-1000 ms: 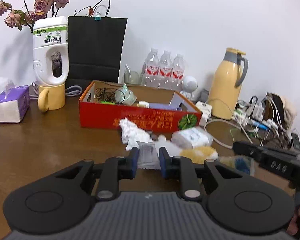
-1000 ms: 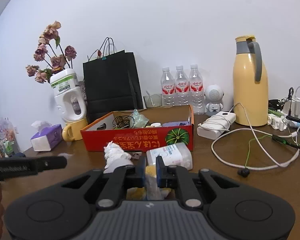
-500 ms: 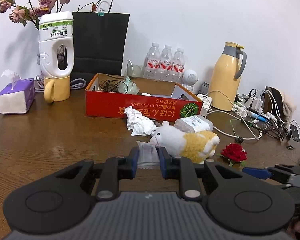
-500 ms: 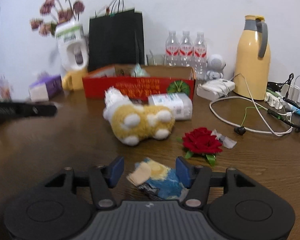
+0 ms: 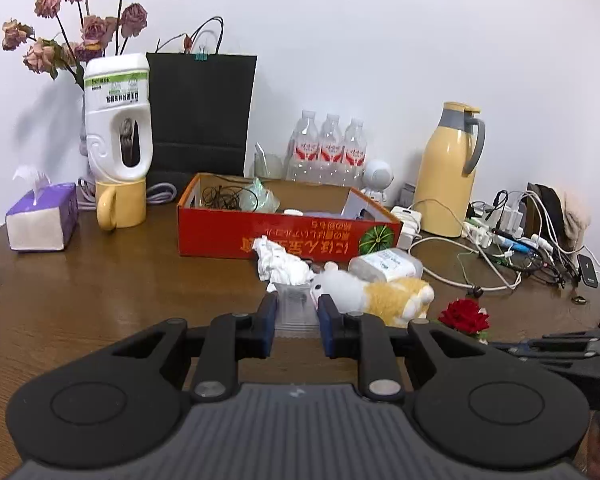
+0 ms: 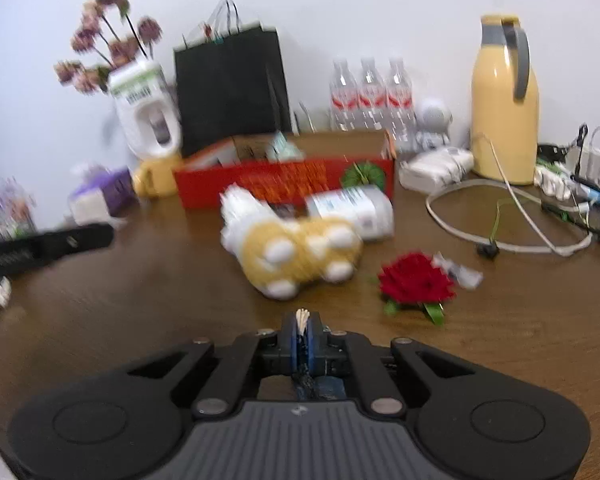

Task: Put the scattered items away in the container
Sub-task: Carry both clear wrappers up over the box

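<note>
Brown wooden table (image 5: 100, 292), carrying all items; black paper bag (image 5: 202, 112) upright against the wall at the rear; red cardboard box (image 5: 284, 236), open-topped, standing mid-table in front of the bag, holding tangled black cords and a clear wrapper among other things; yellow thermos jug (image 5: 450, 168) to the right of the box; white bottle with dried flowers (image 5: 118, 120) seated in a yellow mug, left of the box; purple tissue box (image 5: 42, 216) further left; three water bottles (image 5: 328, 148) behind the box; plush toy (image 6: 296, 248), white and yellow, lying on its side just in front of the box; white capped container (image 6: 352, 208) on its side, touching the toy; crumpled white paper (image 5: 280, 264) against the box front; red rose (image 6: 416, 280) on the table right of the toy; left gripper (image 5: 298, 312), jaws clamped on a small clear plastic packet (image 5: 296, 304), held in front of the box; right gripper (image 6: 300, 332), jaws having just been closing, now together on a thin blue and tan item (image 6: 301, 320), kind unclear through blur
</note>
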Tool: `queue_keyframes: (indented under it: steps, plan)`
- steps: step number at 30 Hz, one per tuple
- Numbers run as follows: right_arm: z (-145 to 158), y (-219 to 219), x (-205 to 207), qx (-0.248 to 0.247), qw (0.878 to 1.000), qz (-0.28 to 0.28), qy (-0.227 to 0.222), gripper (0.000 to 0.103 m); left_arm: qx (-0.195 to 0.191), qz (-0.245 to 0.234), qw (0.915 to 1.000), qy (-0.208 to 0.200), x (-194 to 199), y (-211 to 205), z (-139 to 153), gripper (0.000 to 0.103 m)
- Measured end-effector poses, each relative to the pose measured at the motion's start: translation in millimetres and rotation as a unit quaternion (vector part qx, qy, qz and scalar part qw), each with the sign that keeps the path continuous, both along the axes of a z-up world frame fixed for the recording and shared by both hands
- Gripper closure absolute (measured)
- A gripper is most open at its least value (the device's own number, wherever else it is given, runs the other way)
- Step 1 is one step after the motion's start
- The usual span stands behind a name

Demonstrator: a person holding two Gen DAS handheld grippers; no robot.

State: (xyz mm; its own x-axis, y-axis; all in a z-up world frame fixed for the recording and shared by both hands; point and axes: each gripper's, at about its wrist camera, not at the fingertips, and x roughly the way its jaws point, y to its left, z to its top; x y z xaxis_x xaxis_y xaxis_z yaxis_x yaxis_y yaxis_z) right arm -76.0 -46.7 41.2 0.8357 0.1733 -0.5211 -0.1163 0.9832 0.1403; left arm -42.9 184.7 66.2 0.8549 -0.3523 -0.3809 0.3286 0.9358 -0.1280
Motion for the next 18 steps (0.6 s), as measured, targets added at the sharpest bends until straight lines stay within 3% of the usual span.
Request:
queue_keyframes:
  steps: [4,7,12,16,18]
  plan:
    - [32.0,-0.2,-1.2,0.021,0.998,0.002,-0.051,0.099,-0.005,-0.009,0.9998,-0.015,8.5,-4.3,14.7,0.080]
    - [55.7,-6.7,23.6,0.037,0.997,0.001,-0.074,0.099,-0.009,-0.016,0.9989,-0.043,33.9,-13.4,31.3,0.080]
    - [82.0,-12.6,108.6,0.039,0.994,0.000,-0.098,0.099,-0.041,-0.013,0.9991,-0.008,120.4,-38.8,49.7,0.080]
    - [89.5,-17.1,186.9,0.031,0.996,-0.014,-0.084,0.099,-0.018,0.013,0.9997,-0.012,181.5,-64.3,56.5,0.080]
    - [91.0,-22.4,220.9,0.027,0.997,-0.023,-0.071,0.099,-0.010,0.018,0.9998,0.008,214.7,-75.2,53.9,0.080]
